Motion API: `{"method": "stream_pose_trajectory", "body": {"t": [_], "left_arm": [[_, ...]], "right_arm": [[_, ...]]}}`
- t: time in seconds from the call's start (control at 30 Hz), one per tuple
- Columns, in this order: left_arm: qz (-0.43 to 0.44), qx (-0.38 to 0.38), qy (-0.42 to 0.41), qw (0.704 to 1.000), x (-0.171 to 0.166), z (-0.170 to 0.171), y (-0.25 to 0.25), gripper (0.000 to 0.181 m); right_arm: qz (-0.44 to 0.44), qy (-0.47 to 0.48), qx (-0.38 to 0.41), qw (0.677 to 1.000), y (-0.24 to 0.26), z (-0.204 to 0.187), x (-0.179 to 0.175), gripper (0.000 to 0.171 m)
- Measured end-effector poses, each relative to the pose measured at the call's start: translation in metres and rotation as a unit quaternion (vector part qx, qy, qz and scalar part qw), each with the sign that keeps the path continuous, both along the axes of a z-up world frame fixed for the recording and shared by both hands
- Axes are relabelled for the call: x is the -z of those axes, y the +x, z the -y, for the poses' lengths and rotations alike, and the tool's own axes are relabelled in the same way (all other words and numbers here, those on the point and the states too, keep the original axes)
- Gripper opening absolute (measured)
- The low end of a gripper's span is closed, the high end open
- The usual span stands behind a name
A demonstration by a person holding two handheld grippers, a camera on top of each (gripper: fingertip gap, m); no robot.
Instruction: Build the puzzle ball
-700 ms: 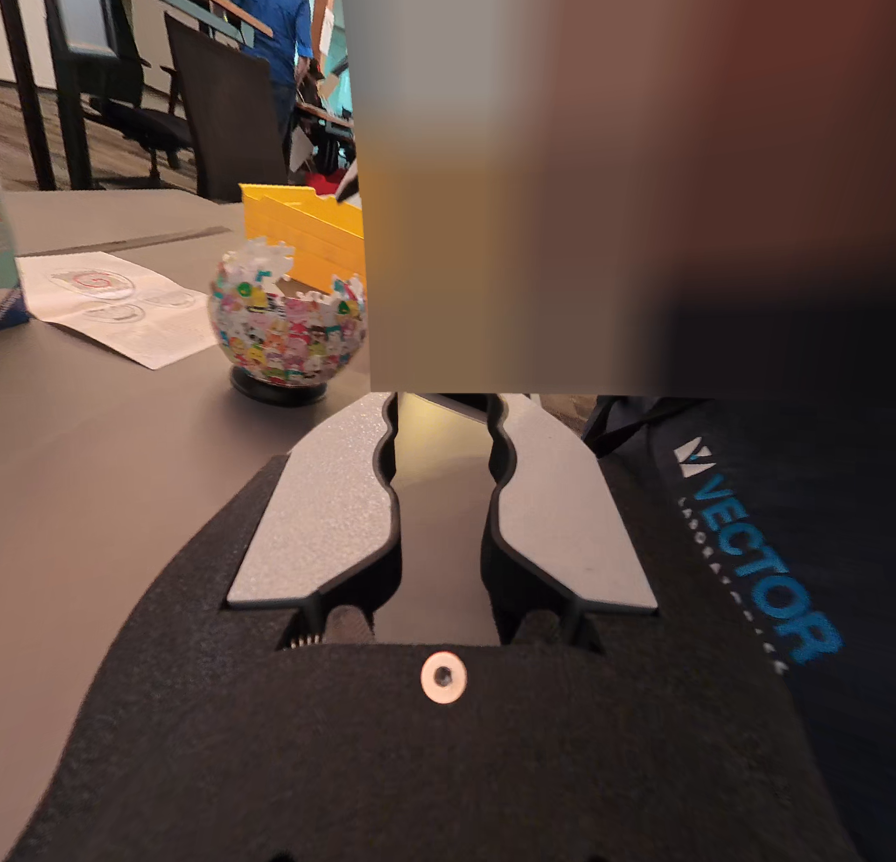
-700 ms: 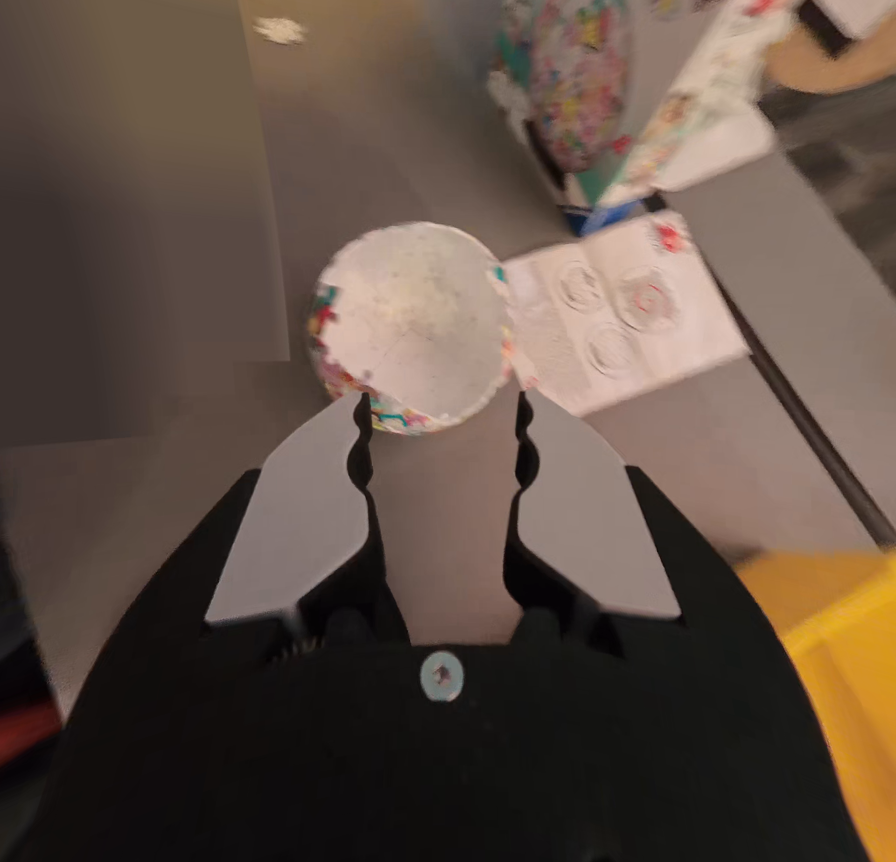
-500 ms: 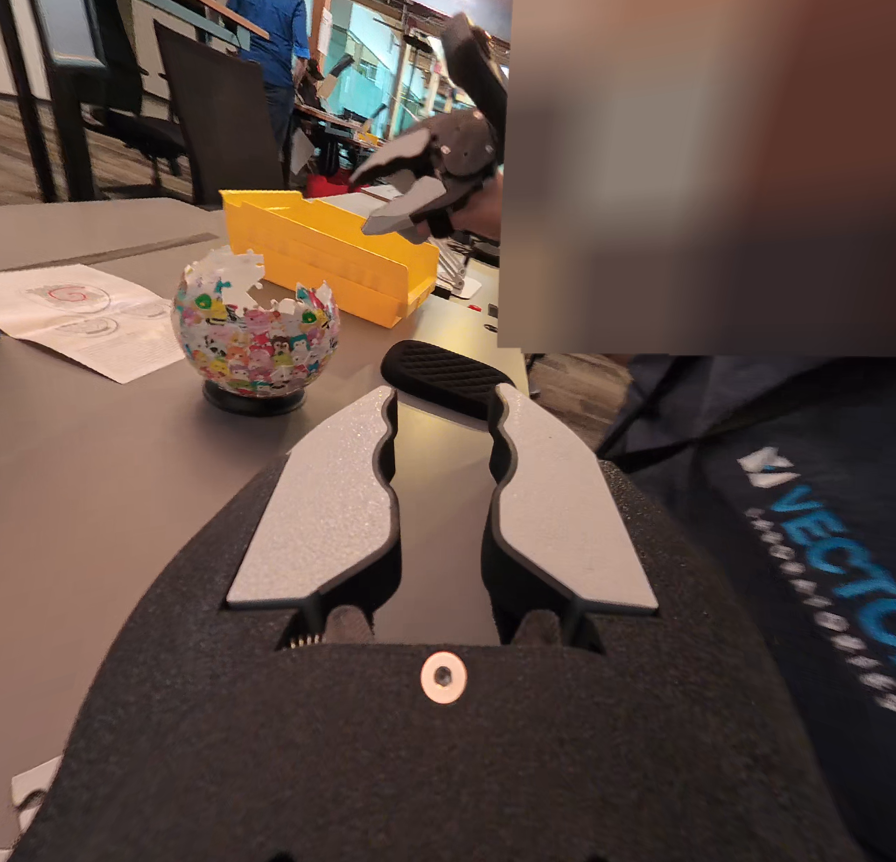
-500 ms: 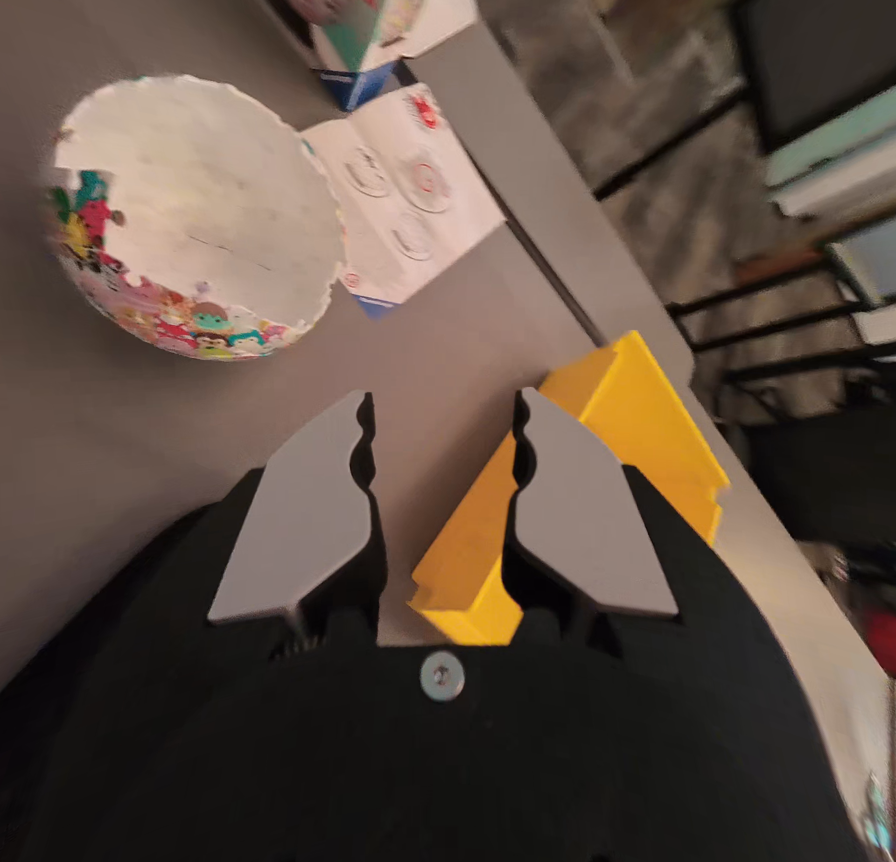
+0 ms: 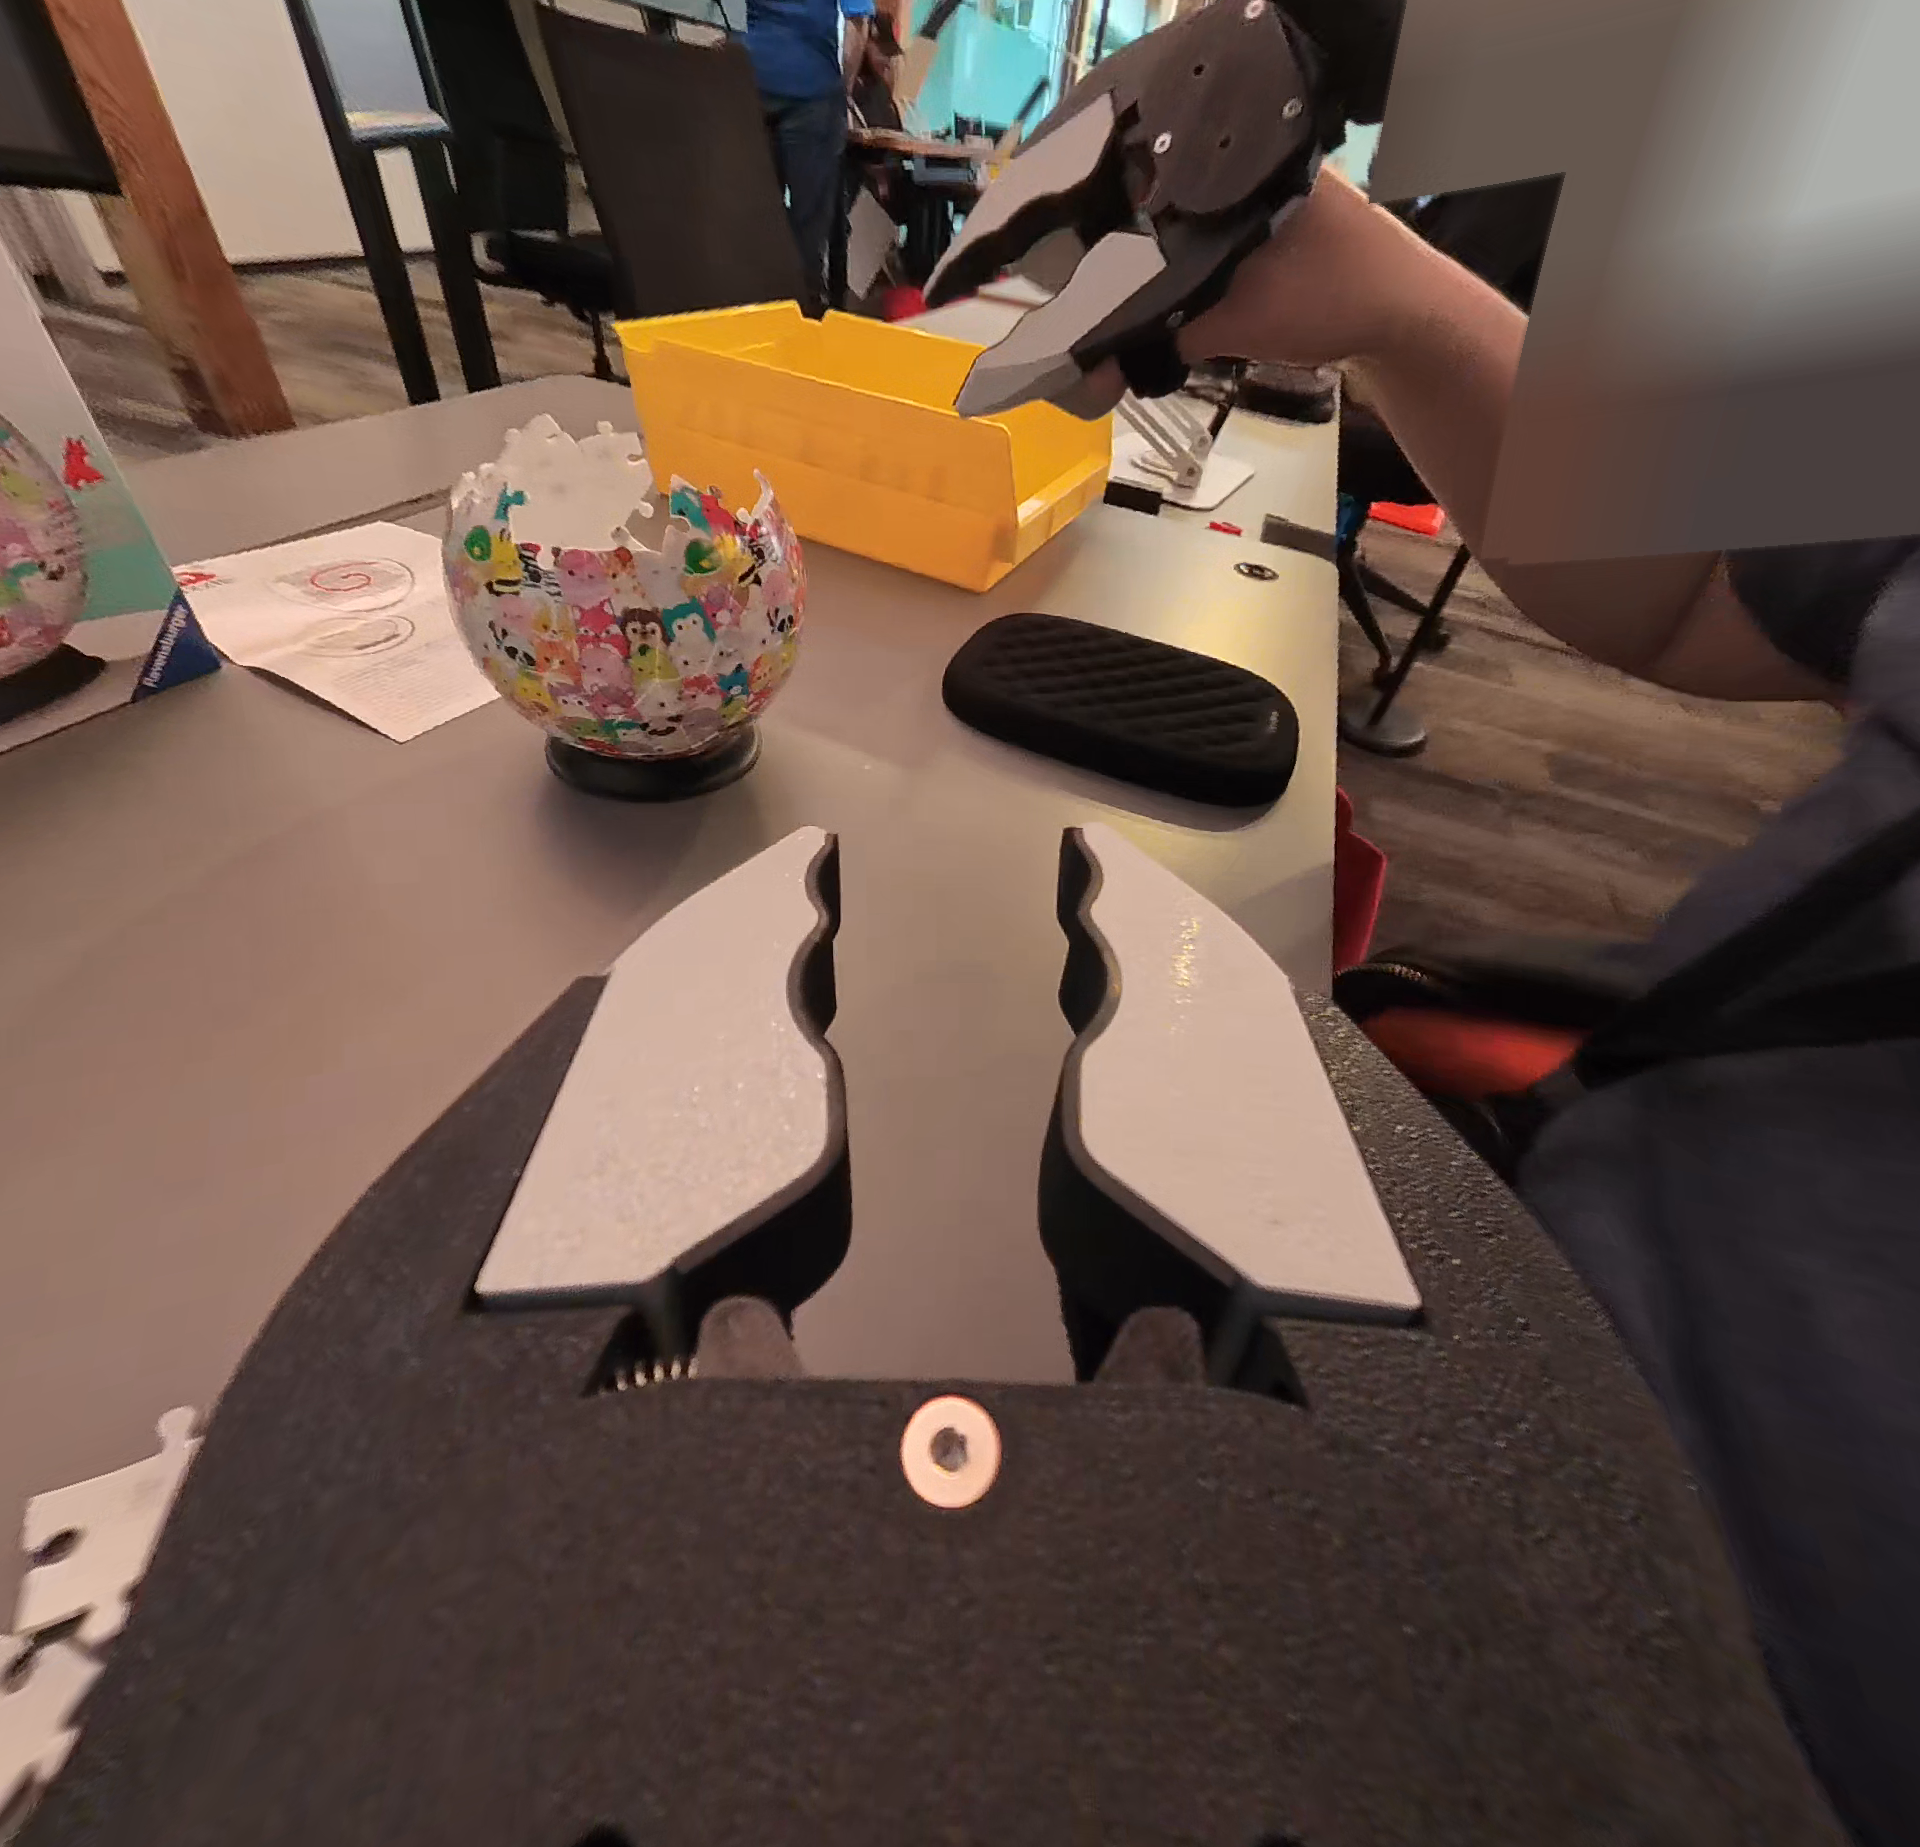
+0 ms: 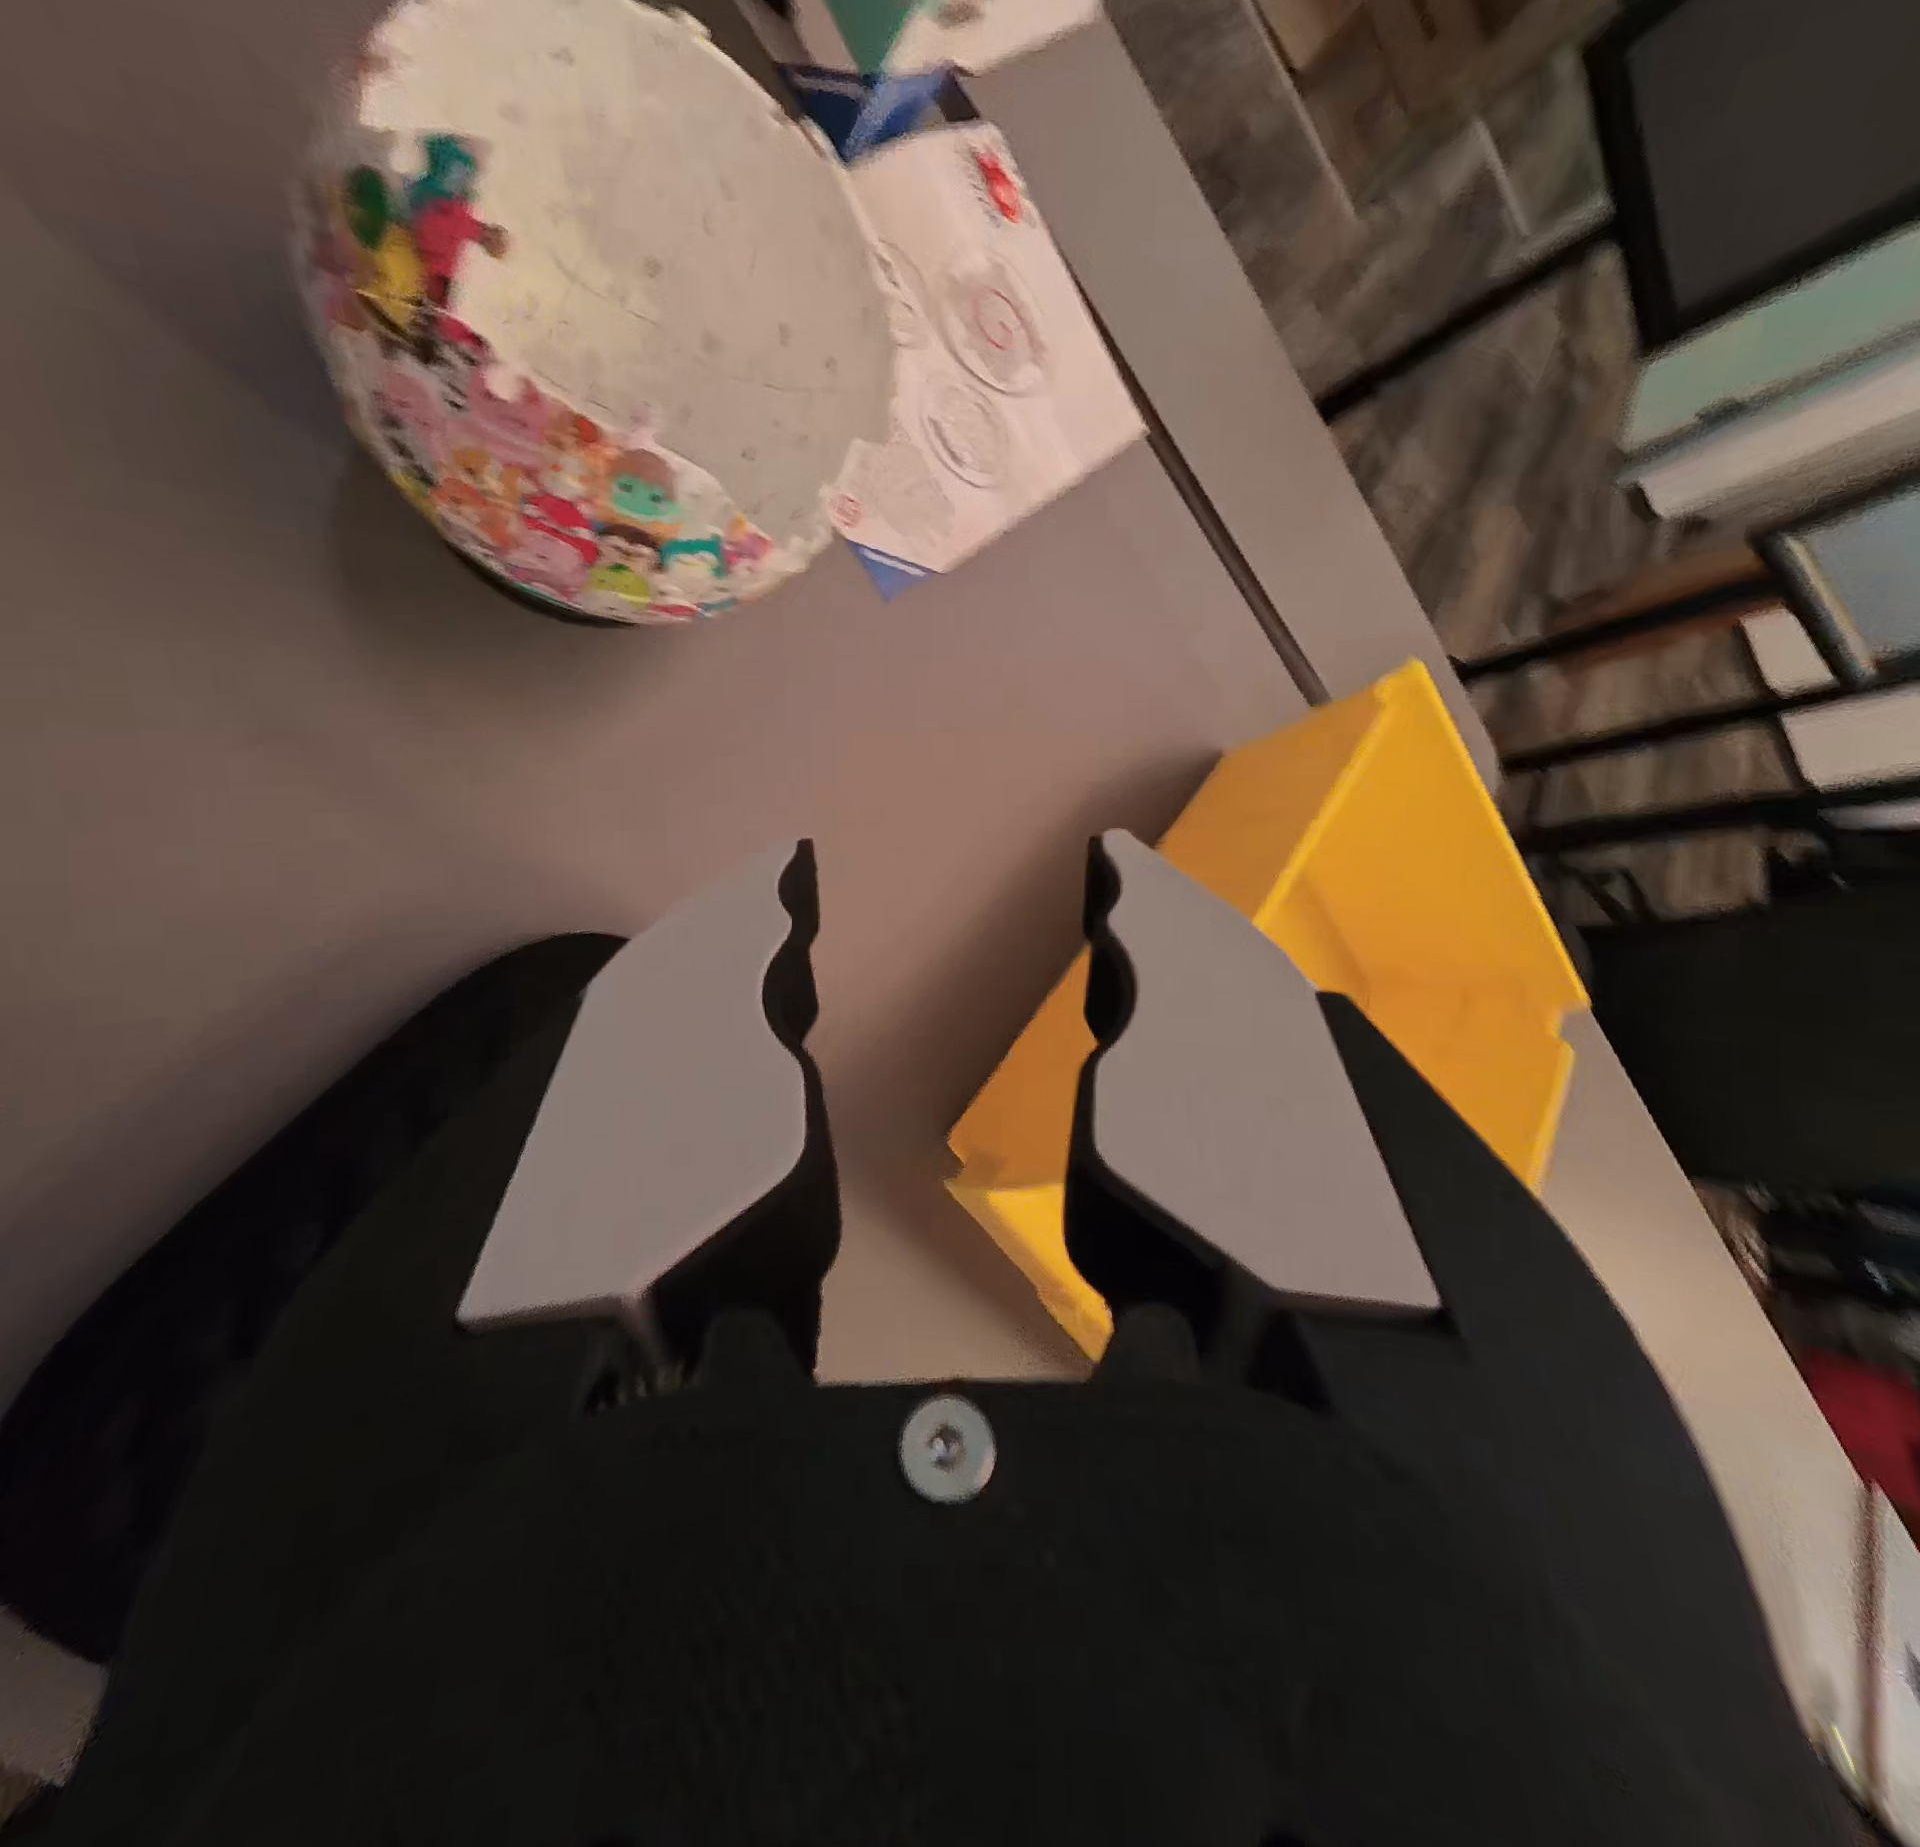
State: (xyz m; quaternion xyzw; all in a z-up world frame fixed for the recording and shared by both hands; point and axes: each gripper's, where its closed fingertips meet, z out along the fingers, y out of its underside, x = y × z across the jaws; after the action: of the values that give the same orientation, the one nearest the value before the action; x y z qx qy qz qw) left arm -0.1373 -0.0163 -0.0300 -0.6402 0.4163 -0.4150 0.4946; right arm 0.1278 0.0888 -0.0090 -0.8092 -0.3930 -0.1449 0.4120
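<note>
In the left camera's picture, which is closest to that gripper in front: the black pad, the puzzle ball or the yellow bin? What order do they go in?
1. Black pad: just ahead, slightly right.
2. Puzzle ball: ahead left, on its stand; close to the pad's distance, seemingly a bit farther.
3. Yellow bin: farthest, behind both.

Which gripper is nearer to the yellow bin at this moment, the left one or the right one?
Right. The right gripper hangs open just above the yellow bin, at its near end. The left gripper is farther back over the table, also open, with the black pad between it and the bin.
</note>
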Motion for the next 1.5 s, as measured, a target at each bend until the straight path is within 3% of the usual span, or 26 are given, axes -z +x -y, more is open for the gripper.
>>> {"method": "stream_pose_trajectory", "body": {"t": [0.07,0.2,0.33,0.5,0.63,0.77,1.0,1.17,1.27,1.4,1.5], "left_arm": [[0.009,-0.007,0.001,1.0,0.004,-0.001,0.002,0.04],[-0.009,-0.055,0.014,0.998,0.021,-0.015,0.0,0.041],[-0.025,-0.102,0.004,0.994,0.035,-0.034,-0.006,0.041],[-0.029,-0.121,-0.018,0.992,0.042,-0.053,-0.006,0.043],[-0.041,-0.131,-0.025,0.99,0.047,-0.07,-0.01,0.042],[-0.041,-0.101,-0.06,0.992,0.049,-0.08,0.004,0.042],[-0.059,-0.055,-0.072,0.994,0.046,-0.096,0.046,0.042],[-0.049,-0.049,-0.089,0.994,0.04,-0.097,0.067,0.042],[-0.079,-0.049,-0.074,0.993,0.039,-0.09,0.07,0.042],[-0.087,-0.058,-0.068,0.992,0.03,-0.077,0.066,0.042],[-0.085,-0.075,-0.062,0.992,0.024,-0.067,0.061,0.042]], "right_arm": [[-0.034,-0.027,-0.092,0.995,-0.022,0.001,0.002,0.046],[-0.1,-0.08,-0.315,0.941,-0.07,0.019,-0.008,0.046],[-0.068,-0.116,-0.403,0.905,-0.086,0.011,-0.015,0.046],[-0.064,-0.191,-0.408,0.89,-0.093,-0.002,-0.002,0.047],[-0.119,-0.13,-0.366,0.914,-0.09,-0.015,0.003,0.046],[-0.181,-0.081,-0.259,0.945,-0.066,-0.027,0.021,0.049],[-0.238,-0.063,-0.223,0.943,-0.062,-0.019,0.06,0.046],[-0.269,-0.05,-0.284,0.919,-0.066,-0.012,0.053,0.04],[-0.267,-0.044,-0.362,0.892,-0.065,-0.008,0.029,0.04],[-0.292,-0.136,-0.511,0.797,-0.075,0.003,-0.014,0.03],[-0.26,-0.215,-0.546,0.767,-0.082,-0.016,-0.019,0.031]]}}
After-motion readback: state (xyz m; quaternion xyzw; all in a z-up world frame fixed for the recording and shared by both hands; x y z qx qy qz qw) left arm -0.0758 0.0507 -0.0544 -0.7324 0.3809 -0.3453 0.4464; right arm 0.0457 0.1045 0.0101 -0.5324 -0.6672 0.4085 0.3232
